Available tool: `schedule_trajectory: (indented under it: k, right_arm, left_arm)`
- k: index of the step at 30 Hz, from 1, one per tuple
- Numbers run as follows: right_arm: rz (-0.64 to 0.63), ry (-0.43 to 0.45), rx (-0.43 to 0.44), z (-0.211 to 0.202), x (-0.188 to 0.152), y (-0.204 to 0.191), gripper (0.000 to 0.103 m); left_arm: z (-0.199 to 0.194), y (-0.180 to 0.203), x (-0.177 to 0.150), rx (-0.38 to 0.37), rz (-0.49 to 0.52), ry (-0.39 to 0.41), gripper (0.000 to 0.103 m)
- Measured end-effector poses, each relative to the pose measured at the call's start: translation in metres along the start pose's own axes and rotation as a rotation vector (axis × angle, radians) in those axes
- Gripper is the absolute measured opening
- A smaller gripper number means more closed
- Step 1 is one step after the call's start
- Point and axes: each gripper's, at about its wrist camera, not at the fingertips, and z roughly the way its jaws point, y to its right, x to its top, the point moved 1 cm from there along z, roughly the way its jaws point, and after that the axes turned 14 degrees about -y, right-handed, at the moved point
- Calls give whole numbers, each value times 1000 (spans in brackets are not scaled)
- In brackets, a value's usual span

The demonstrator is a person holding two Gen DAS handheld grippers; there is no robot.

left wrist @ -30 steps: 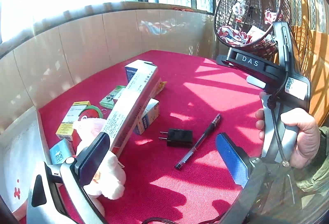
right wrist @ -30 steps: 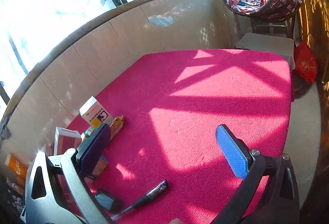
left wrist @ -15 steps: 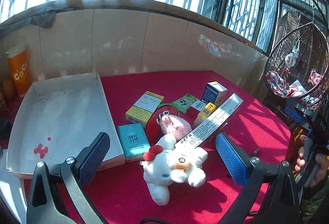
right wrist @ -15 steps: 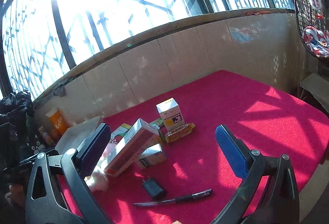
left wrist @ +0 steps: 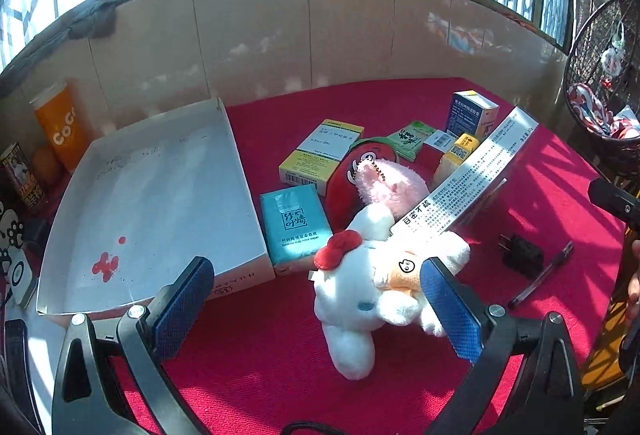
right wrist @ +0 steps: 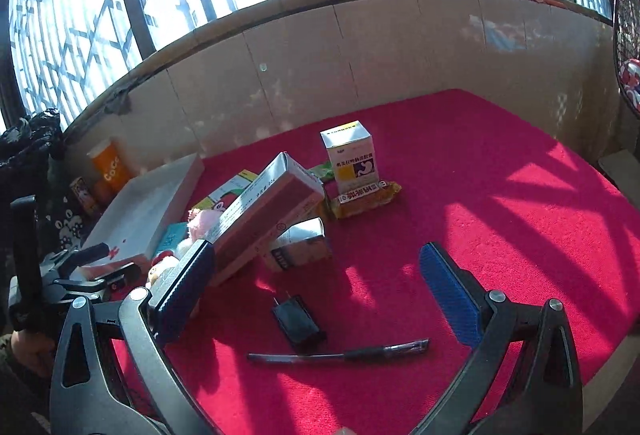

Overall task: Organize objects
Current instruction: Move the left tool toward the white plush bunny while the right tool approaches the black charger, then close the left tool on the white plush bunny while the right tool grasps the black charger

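Note:
A white cat plush (left wrist: 372,287) lies on the red cloth, a long silver box (left wrist: 464,183) leaning on it. Around it lie a teal tissue pack (left wrist: 294,223), a pink plush (left wrist: 384,183), several small boxes, a black charger (left wrist: 522,255) and a black pen (left wrist: 540,275). An empty white box tray (left wrist: 152,203) stands at the left. My left gripper (left wrist: 316,309) is open, just short of the cat plush. My right gripper (right wrist: 314,293) is open above the charger (right wrist: 298,321) and pen (right wrist: 340,353); the silver box (right wrist: 264,219) is beyond its left finger.
An orange cup (left wrist: 60,123) and cans stand against the tiled wall left of the tray. An upright white and yellow medicine box (right wrist: 352,155) and a snack bar (right wrist: 366,197) sit further back. A hanging wicker chair (left wrist: 604,83) is off the table's right side.
Both views swung left and levelled. The left gripper now faces the tray and plush pile instead of the pen; the right gripper now faces the charger, pen and boxes. Both stayed open.

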Motion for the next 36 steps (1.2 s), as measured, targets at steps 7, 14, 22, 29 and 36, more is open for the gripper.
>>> schedule_trajectory:
  k: [7, 14, 22, 29, 36]
  right_arm:
    - [-79, -120, -28, 33, -6, -6, 103]
    - [-190, -176, 4, 55, -8, -18, 103]
    - [-234, -249, 29, 85, -14, -23, 95]
    - [-268, -296, 28, 101, -20, -29, 74]
    - [-306, -287, -28, 101, -24, -28, 43]
  left_arm:
    - [11, -3, -4, -128, 30, -23, 103]
    - [20, 2, -5, -191, 147, -12, 101]
    - [31, 35, -4, -202, 247, -37, 101]
    - [49, 60, -18, -243, 295, -127, 93]
    - [45, 60, -22, -350, 267, -140, 55]
